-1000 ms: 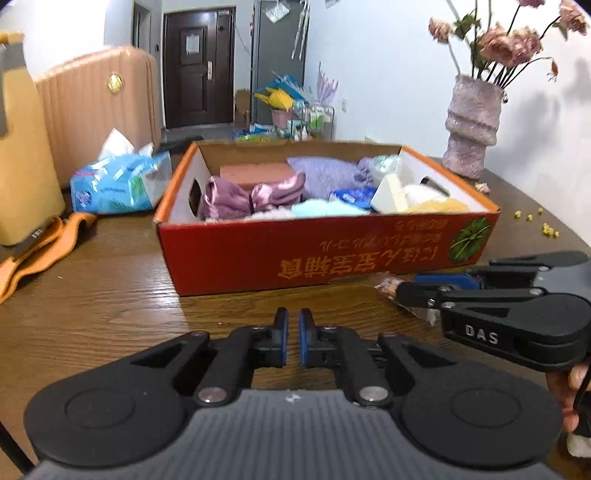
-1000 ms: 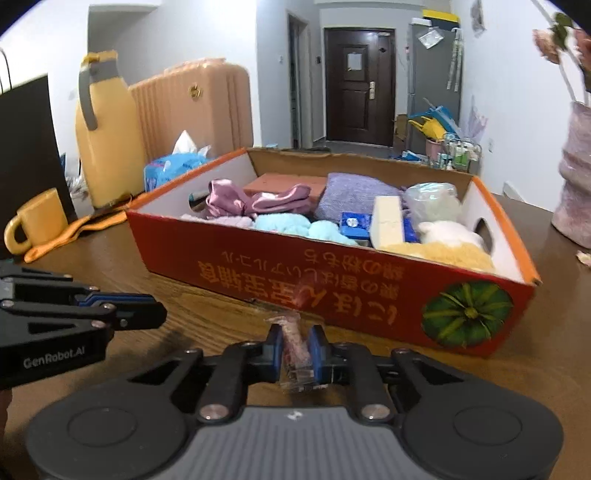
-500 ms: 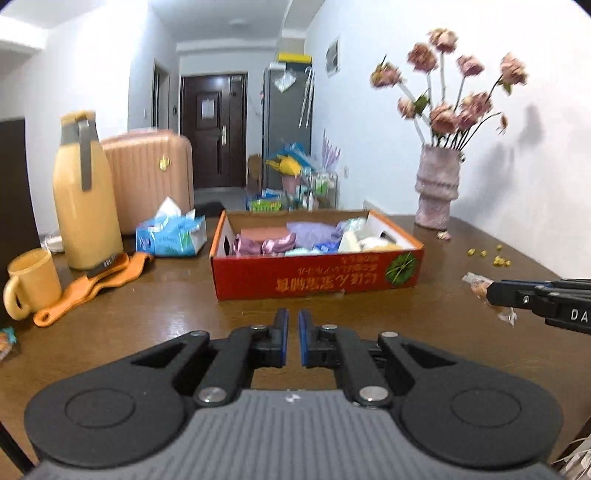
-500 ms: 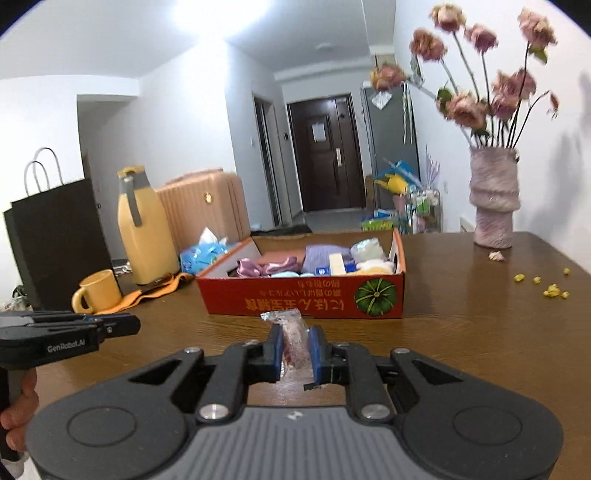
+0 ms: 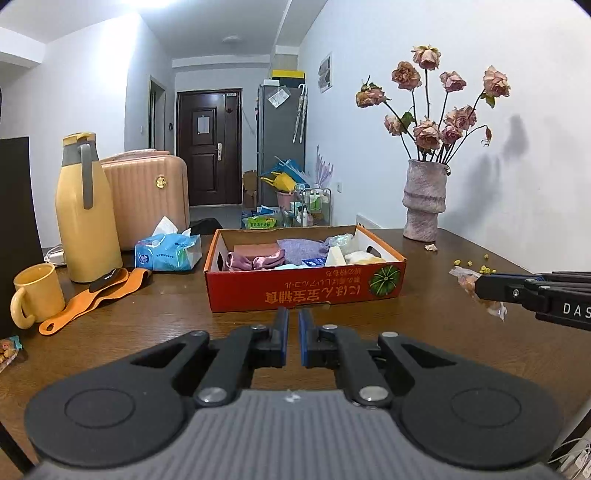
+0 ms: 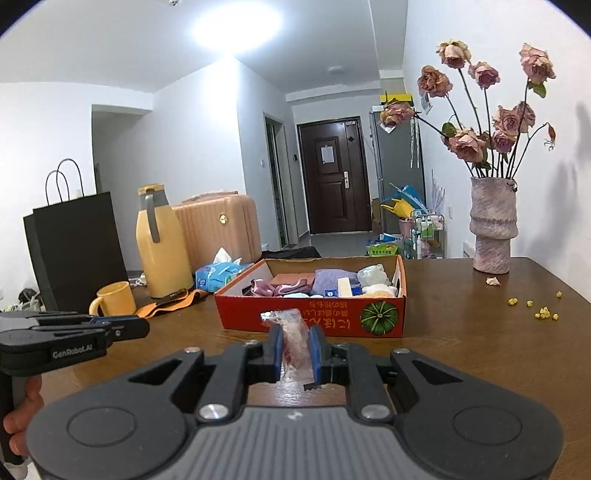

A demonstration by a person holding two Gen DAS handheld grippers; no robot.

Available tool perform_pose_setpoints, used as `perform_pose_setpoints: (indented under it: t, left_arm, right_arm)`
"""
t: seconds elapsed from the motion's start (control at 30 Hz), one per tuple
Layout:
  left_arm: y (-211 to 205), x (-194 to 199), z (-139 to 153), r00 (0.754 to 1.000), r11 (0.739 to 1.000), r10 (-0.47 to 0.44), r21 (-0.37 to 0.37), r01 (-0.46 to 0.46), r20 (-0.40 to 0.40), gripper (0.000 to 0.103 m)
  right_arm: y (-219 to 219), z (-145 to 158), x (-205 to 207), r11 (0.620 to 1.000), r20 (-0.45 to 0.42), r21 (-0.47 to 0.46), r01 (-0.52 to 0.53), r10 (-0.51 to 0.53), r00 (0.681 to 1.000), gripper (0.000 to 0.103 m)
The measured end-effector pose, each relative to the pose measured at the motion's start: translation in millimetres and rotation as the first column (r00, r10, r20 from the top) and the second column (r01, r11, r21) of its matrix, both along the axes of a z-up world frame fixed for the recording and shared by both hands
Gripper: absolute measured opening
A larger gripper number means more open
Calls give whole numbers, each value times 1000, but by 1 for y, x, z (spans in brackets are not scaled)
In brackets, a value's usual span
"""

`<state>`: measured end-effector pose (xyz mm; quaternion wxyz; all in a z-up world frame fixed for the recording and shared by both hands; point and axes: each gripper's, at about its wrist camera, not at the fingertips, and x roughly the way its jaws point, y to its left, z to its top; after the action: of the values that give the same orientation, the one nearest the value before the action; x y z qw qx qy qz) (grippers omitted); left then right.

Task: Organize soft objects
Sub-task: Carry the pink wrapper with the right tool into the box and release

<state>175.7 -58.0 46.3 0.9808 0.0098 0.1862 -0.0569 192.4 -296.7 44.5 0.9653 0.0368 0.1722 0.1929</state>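
Clearly, the right gripper (image 6: 295,349) pinched a small clear crinkly snack packet (image 6: 291,343) above the brown wooden table's (image 6: 480,350) near edge, the empty left gripper (image 5: 291,341) was shut; carrying it level over the red cardboard box's (image 6: 314,321) near wall before releasing seemed wise.

White walls, a dark door (image 5: 208,147) down the hallway, bright ceiling light (image 6: 236,22) overhead.

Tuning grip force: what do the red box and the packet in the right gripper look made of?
Red box: printed cardboard, matte; brown raw edge shows along the rim. Packet: thin clear plastic film, glossy and crinkled, pinkish contents showing through, pinched in the right gripper.
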Motion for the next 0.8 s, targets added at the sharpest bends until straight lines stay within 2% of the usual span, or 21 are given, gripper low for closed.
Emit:
perform_pose_setpoints:
  t: [0.17, 0.37, 0.57, 0.7, 0.8]
  left_arm:
    - [6, 40, 6, 1000, 1000, 22, 10, -22, 3, 7]
    - [14, 129, 11, 1000, 1000, 1, 28, -1, -17, 7]
    - [26, 227, 1, 996, 1000, 10, 9, -10, -86, 7]
    - [33, 275, -12, 993, 1000, 11, 4, -11, -120, 7]
    - [38, 298, -20, 990, 1000, 9, -18, -11, -143, 7]
  right_arm:
    - [13, 10, 40, 998, 21, -50, -28, 29, 999, 15]
    - [46, 16, 135, 988, 10, -130, -84, 86, 996, 15]
    - [84, -8, 250, 976, -89, -192, -105, 89, 992, 15]
    - [106, -33, 317, 972, -174, -211, -102, 65, 983, 15]
    - [118, -49, 352, 969, -214, -228, -100, 50, 976, 16]
